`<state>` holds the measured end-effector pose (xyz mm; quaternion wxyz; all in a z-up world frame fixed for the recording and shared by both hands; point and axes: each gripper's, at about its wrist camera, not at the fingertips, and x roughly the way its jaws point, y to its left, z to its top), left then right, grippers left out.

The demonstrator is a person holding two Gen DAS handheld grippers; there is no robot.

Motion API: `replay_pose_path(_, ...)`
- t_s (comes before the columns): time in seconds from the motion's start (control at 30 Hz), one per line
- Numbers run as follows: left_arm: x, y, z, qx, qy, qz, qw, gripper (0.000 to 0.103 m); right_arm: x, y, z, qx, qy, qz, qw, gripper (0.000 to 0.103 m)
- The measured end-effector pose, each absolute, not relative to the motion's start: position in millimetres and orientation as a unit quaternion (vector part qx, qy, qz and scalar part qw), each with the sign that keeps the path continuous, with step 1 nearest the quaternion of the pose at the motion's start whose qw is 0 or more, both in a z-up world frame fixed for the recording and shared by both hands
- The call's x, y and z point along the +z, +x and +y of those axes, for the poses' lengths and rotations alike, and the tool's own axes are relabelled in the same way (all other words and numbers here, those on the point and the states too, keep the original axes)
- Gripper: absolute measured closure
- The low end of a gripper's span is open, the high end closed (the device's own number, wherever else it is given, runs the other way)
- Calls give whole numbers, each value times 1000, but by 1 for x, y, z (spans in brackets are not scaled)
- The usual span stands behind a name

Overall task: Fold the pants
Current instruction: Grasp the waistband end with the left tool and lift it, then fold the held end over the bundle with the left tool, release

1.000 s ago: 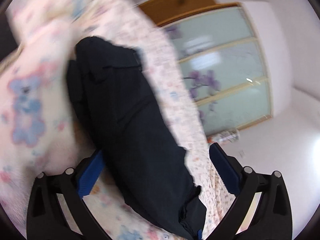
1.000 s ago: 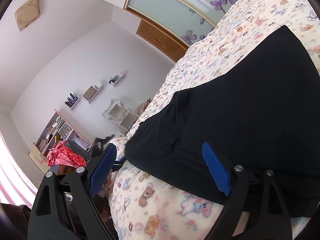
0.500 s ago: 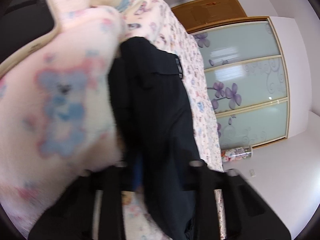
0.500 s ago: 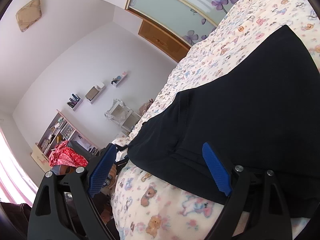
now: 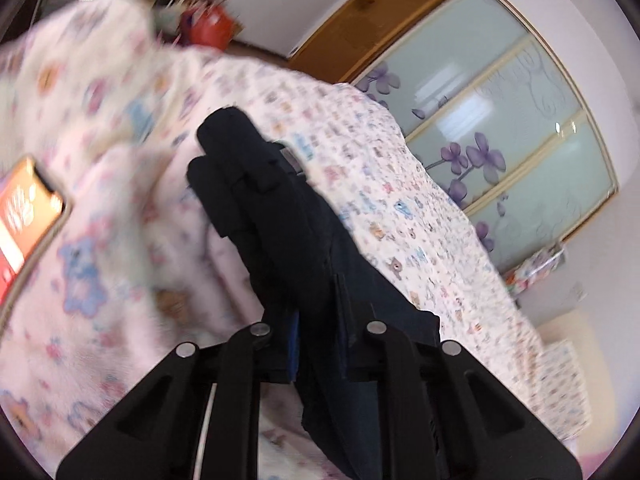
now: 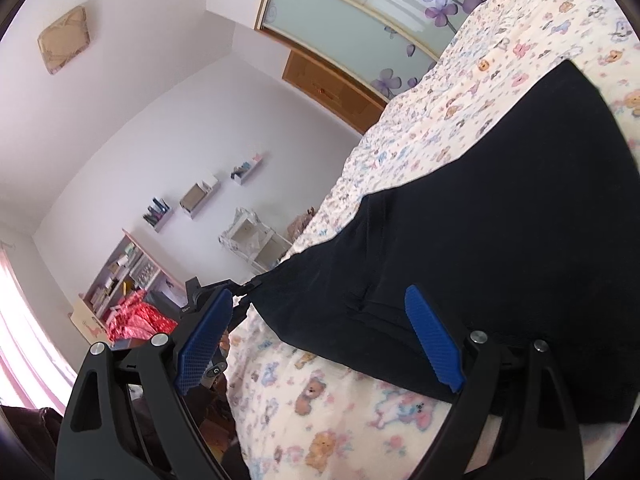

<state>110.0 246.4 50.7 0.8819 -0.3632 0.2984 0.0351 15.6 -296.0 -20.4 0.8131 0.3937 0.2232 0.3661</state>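
Observation:
Black pants lie lengthwise on a bed with a bear-print sheet. My left gripper has its jaws closing, and a fold of the pants' near end is pinched between the pads and lifted off the sheet. In the right wrist view the pants spread wide across the bed. My right gripper stands open at their near edge, blue pads wide apart, nothing pressed between them. The left gripper shows there too, at the pants' far left corner.
A phone with a lit red screen lies on the blanket at the left. A wardrobe with flowered glass doors stands beyond the bed. Shelves and a red cloth stand against the far wall.
My left gripper's jaws went from wide open to closed on the pants' end, then rose and rolled with the fabric. The right gripper has stayed open and still.

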Motion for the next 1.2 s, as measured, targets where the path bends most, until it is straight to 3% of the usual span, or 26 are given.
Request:
replay_pose_path(0.2, 113, 109, 147, 15, -194, 264, 945, 90, -5, -7, -310, 365, 385, 199, 824, 13)
replay_pose_path(0.4, 136, 101, 34, -64, -92, 240, 964, 90, 7, -33, -341, 349, 393, 176, 832, 12)
replay_pose_path(0.57, 121, 77, -53, -148, -20, 238, 960, 89, 11, -51, -370, 317, 392, 158, 849, 12)
replay_pose_path(0.77, 62, 37, -144, -261, 137, 272, 916, 89, -7, -57, -401, 273, 433, 141, 847, 10)
replay_pose_path(0.93, 15, 30, -160, -273, 172, 306, 896, 88, -14, -56, -408, 265, 443, 135, 846, 10)
replay_pose_path(1.2, 9, 28, -160, -272, 172, 305, 896, 86, -18, -51, -414, 269, 451, 134, 840, 10)
